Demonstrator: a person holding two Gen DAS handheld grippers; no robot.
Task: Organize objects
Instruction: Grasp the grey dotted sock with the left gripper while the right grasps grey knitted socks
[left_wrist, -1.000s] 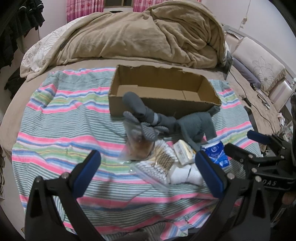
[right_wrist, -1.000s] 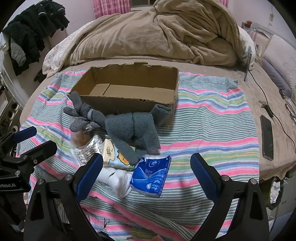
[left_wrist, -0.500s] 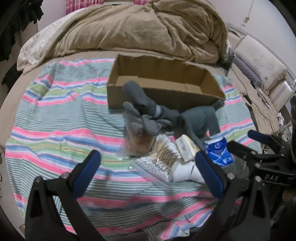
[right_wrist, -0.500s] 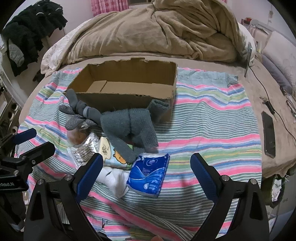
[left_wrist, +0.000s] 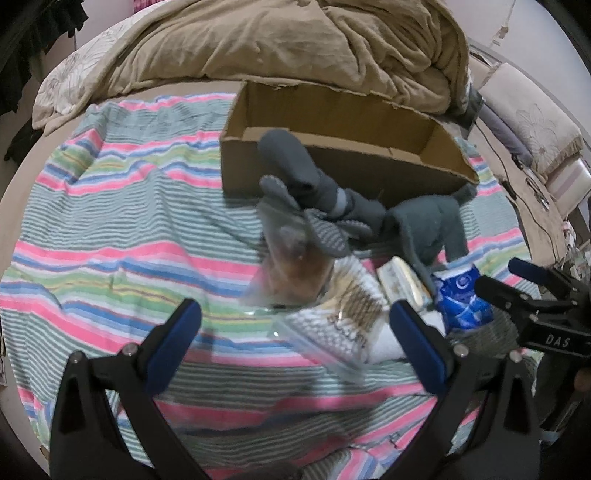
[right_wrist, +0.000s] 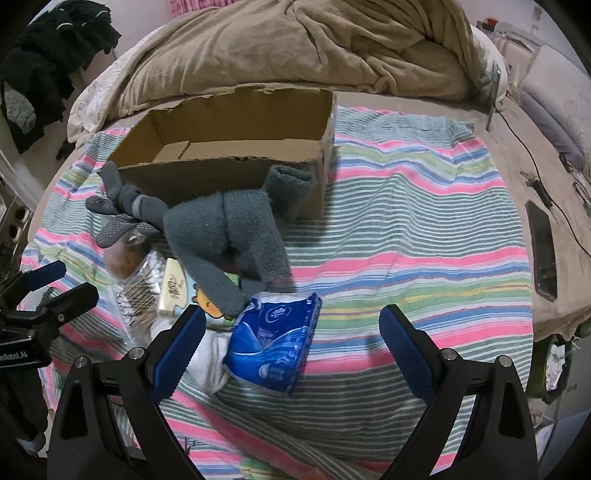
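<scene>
An open cardboard box (left_wrist: 332, 166) (right_wrist: 229, 170) stands on a striped cloth (left_wrist: 110, 236) on the bed. In front of it lies a pile: grey socks (left_wrist: 314, 192) (right_wrist: 229, 225), a clear bag with something brown (left_wrist: 291, 266), a bag of cotton swabs (left_wrist: 336, 325), a yellow-white packet (right_wrist: 175, 288), a blue tissue pack (right_wrist: 275, 350) (left_wrist: 461, 299) and a white item (right_wrist: 210, 354). My left gripper (left_wrist: 295, 317) is open and empty, just short of the swab bag. My right gripper (right_wrist: 291, 325) is open and empty, its fingers either side of the tissue pack.
A bunched tan duvet (right_wrist: 295, 51) fills the back of the bed. A black phone (right_wrist: 541, 254) and cables lie at the right edge. Dark clothes (right_wrist: 44, 66) hang at the far left. Pillows (left_wrist: 532, 125) lie at the right.
Both grippers have moved forward toward the pile, which now looks larger and closer. Both stay open. The objects have not moved.
</scene>
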